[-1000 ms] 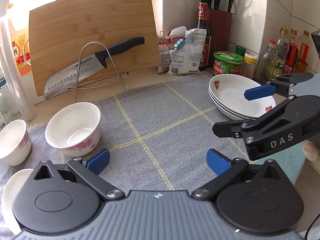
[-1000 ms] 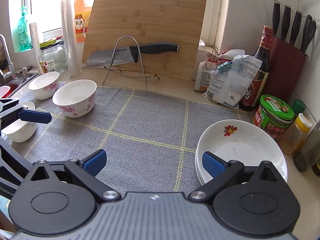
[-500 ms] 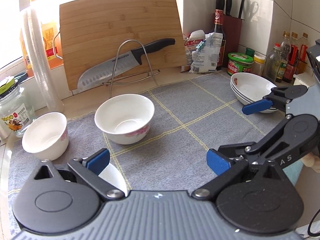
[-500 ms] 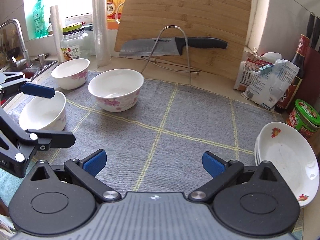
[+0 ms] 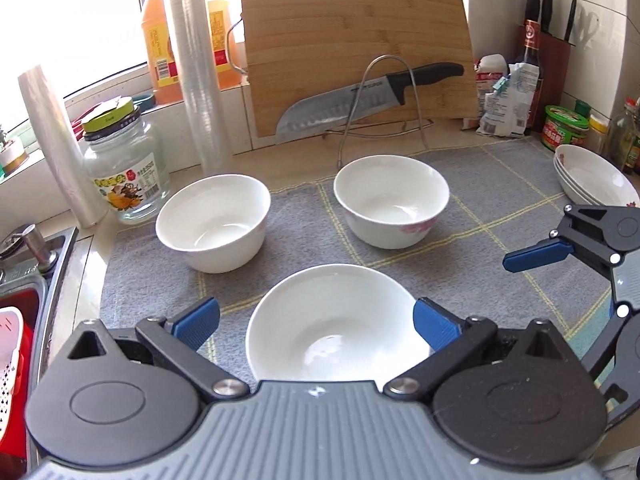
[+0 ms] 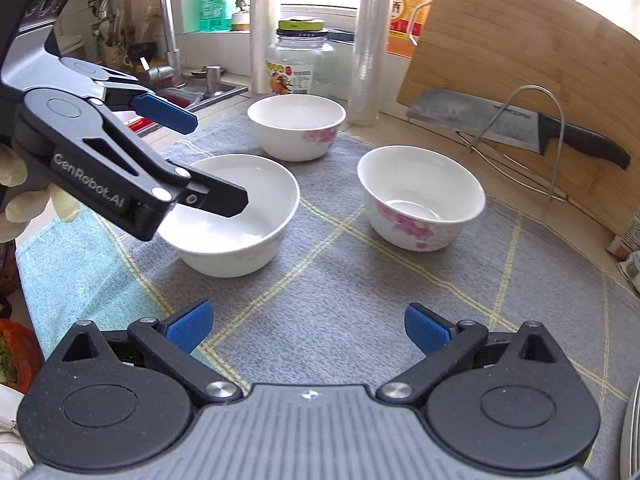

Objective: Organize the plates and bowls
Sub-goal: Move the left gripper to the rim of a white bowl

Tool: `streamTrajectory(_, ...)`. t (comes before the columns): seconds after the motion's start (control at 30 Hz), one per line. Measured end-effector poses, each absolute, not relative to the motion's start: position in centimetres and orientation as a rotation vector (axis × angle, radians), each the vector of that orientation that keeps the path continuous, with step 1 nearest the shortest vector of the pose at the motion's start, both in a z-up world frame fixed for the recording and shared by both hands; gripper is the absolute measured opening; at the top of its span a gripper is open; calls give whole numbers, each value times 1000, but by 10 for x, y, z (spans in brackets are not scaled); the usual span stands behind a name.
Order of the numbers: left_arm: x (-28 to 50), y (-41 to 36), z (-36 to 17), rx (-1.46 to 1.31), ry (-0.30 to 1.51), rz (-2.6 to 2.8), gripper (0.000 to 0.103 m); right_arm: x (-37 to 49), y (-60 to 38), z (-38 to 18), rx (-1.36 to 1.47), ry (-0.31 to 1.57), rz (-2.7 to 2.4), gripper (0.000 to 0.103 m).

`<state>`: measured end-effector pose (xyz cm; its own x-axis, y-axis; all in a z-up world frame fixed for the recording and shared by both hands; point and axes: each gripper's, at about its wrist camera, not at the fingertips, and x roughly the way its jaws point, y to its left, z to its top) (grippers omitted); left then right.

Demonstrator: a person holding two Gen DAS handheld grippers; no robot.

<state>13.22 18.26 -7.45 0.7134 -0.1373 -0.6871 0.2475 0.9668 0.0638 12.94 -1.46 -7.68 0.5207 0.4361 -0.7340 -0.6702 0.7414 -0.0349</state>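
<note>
Glossy white porcelain fills your left wrist view: a round, plain bowl [image 5: 336,324] sits mouth-up right between the spread blue pads of your left tongs [image 5: 316,320], which are wide open and grip nothing. Beyond their tips, two more bowls stand upright on the grey woven mat [image 5: 500,208] with its yellow grid lines, the far-left bowl [image 5: 214,222] and the far-right bowl [image 5: 392,200], the latter with a pink flower print low on its wall. Being round, none of them has a long axis to speak of. Off to the right of those tongs, a stack of shallow plates [image 5: 592,180] rests at the mat's edge; your right wrist view does not show the stack clearly.

Your right tongs [image 6: 308,328] are also wide open and empty, hovering over bare mat. From there you see what the left camera cannot: the left tongs from the side, one dark finger [image 6: 216,198] reaching over the near bowl's rim while the other blue pad is outside it, and your gloved hand [image 6: 16,188] behind them. A bamboo cutting board [image 5: 356,44] leans upright behind, with a steel knife [image 5: 368,100] across a wire rack
</note>
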Motion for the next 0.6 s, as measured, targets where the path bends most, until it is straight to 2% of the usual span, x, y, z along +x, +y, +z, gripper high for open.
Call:
streamTrajectory(0.3, 142, 208, -91, 130, 796, -190, 100, 132, 25, -83, -389, 743, 758, 103)
streamTrajectory(0.53, 145, 212, -97, 105, 824, -221, 82, 132, 42, -90, -426, 746, 781, 101)
streamTrajectory(0.6, 147, 212, -98, 95, 833, -238, 80, 133, 44, -91, -427, 747, 788, 98)
